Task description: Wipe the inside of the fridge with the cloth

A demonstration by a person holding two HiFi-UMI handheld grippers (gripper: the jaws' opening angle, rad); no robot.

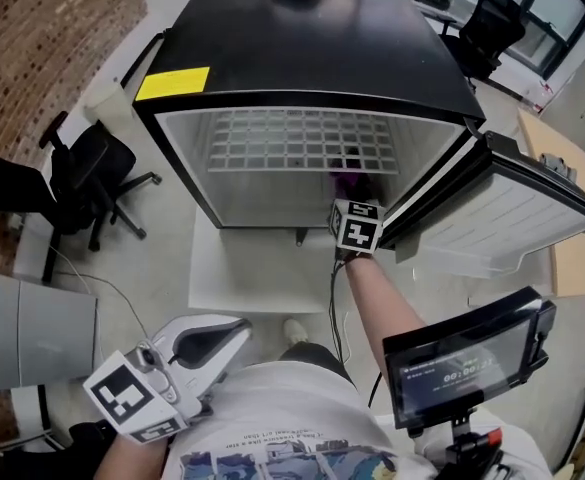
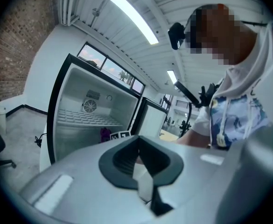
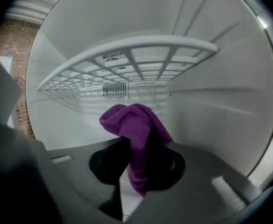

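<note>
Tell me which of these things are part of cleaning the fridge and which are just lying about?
In the job: open fridge; purple cloth; right tool, gripping the cloth inside the fridge.
Just about: left tool, outside the fridge; office chair; screen on a stand.

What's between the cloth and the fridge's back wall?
Nothing. Right gripper view: the purple cloth in the right gripper faces bare white interior up to the back wall; the wire shelf sits above.

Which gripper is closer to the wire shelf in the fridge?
Right. The right gripper is inside the fridge, just under the wire shelf, gripping the purple cloth. The left gripper is outside, back by the person's body.
</note>
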